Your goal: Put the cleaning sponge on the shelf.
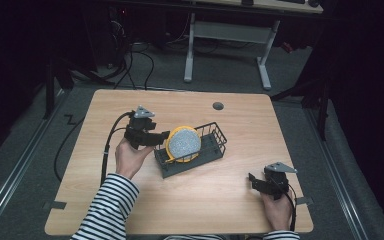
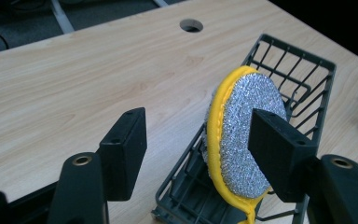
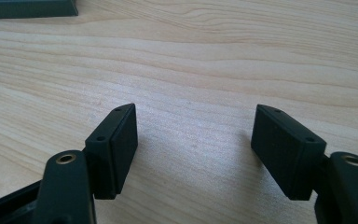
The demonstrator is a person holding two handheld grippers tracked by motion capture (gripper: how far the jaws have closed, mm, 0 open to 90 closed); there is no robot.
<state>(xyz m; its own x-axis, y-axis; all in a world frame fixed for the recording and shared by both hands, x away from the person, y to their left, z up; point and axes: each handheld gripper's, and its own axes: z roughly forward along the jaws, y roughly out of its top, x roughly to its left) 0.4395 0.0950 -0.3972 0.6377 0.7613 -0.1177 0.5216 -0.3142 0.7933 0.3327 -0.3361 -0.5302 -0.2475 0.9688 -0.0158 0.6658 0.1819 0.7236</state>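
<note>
Yellow-rimmed scouring pad stands on edge in wire basket, between the left gripper's spread jaws, likely for grasping. Right gripper idles, jaws apart over bare table.

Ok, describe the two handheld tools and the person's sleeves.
Both the left tool and the right tool are black, with two blocky jaws, brass-coloured pivot screws, a grey three-cornered plate on top and a trailing black cable. The sleeves are black-and-white striped.

A: We find the wire basket at the middle of the desk, a round scouring pad standing on edge in its left end.

B: We note the left gripper just left of the pad, and the right gripper near the front right corner.
</note>
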